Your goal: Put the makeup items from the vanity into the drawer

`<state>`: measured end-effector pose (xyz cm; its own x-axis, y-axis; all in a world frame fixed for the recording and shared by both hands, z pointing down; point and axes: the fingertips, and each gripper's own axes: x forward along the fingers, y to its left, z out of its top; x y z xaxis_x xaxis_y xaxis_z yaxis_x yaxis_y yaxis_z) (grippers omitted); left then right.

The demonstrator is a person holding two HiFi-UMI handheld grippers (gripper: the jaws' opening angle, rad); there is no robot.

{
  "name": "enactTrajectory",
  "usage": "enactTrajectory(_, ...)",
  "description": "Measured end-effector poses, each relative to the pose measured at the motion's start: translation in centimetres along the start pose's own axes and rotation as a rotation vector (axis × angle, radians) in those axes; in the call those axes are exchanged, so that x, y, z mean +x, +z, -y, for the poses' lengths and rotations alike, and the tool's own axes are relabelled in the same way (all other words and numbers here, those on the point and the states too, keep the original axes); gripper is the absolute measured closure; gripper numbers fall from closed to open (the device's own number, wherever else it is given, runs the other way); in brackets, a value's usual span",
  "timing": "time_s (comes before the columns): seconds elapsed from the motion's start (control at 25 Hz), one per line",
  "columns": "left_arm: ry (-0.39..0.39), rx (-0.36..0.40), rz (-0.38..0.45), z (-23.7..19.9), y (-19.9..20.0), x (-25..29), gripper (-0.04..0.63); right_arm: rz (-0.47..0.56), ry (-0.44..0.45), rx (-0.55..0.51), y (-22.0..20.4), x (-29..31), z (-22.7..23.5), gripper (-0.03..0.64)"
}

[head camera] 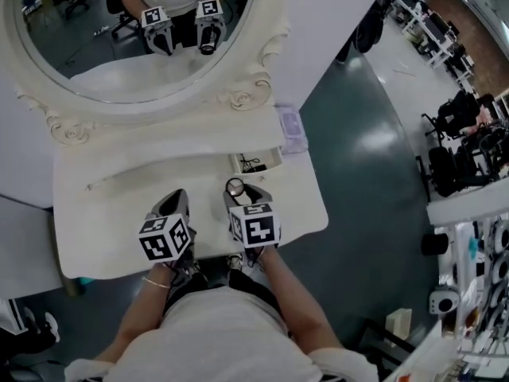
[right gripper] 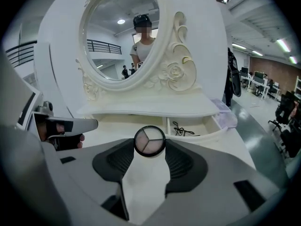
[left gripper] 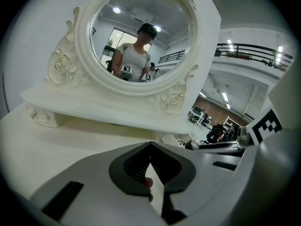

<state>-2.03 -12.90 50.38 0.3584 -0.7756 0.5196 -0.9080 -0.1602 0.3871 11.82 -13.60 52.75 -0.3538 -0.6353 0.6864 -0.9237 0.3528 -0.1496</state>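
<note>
The right gripper (right gripper: 149, 148) has its jaws partly apart and closed on a small round compact (right gripper: 149, 141), one pad on each side of its rim. The compact's lid is clear, and three wedges of pale powder show through it. It is held above the vanity top (head camera: 103, 229), right of the middle and nearer the front edge than the back.

Beyond the compact, under the right end of the shelf below the mirror (head camera: 135, 30), a small drawer (right gripper: 200, 135) is pulled open. A thin black tangle (right gripper: 181, 128) lies inside it. A pale purple box (head camera: 290, 126) sits on the right end of that shelf.

The left gripper (left gripper: 150, 146) is just beside the right one, above the front middle of the vanity top. Its jaw tips meet and it grips nothing.
</note>
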Motion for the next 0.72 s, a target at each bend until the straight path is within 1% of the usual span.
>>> enactTrajectory(0.36, -0.070, 0.064, -0.038, 3.8, 0.0, 2.6, 0.592, 0.038, -0.079, 0.066, 0.5, -2.0, 5.0, 0.408)
enactTrajectory(0.72, -0.099, 0.110, -0.057, 6.1, 0.7, 4.8, 0.592, 0.050, -0.103, 0.096, 1.1, -2.3, 7.9, 0.408)
